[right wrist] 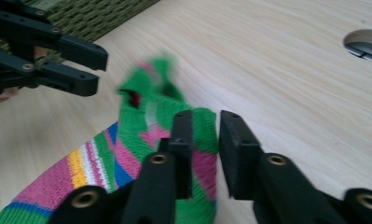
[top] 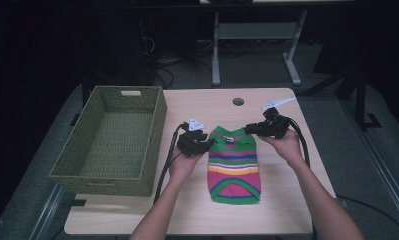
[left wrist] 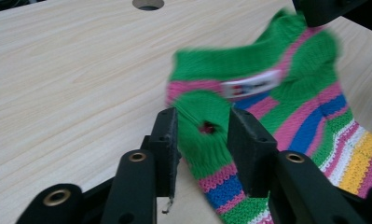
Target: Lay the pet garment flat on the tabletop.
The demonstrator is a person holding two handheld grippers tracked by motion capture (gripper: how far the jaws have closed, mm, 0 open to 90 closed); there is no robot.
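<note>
Though flat — sweater [top: 234, 165] neck-end away

left claw [top: 210, 143] parted, right claw [top: 248, 130] parted

dim room, grey floor [top: 337, 165]

Light wood-grain surface [top: 282, 200] with rounded corners, seen from above. A round cable hole [top: 238, 101] sits near the far edge, right of centre. On the left part of the surface stands a rectangular woven green basket [top: 154, 130] with a handle cut-out in its far wall; its left side overhangs the surface edge. At the centre lies a small knitted garment [top: 234, 167], flat, lengthwise from far to near, green-edged with pink, blue, yellow and white stripes, well apart from the basket. A white label [left wrist: 251, 86] shows at its far, collar end.
</note>
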